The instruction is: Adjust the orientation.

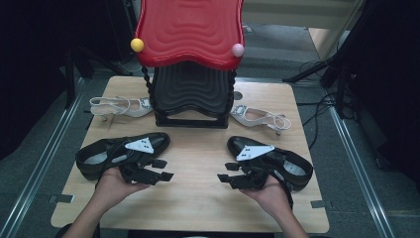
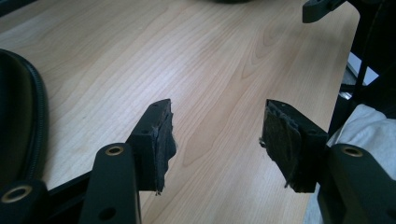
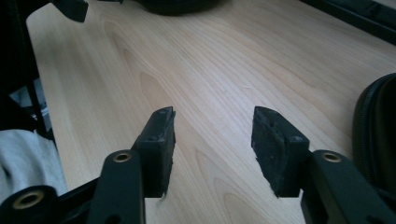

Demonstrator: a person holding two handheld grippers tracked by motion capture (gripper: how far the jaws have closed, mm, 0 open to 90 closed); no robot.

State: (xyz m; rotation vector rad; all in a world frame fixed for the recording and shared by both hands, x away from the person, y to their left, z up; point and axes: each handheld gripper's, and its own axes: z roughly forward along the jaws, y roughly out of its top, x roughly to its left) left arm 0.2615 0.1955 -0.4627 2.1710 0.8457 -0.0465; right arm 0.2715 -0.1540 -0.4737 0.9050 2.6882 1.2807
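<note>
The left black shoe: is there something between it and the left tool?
Nothing visible stands between them. The left tool is open over bare table, with nothing between its jaws. The left black shoe lies right beside it, on the outer side, and in the left gripper view its dark edge lies next to the jaws.

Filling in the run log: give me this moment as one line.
left gripper: open, empty | right gripper: open, empty | black shoes: on table, beside grippers, untouched
</note>
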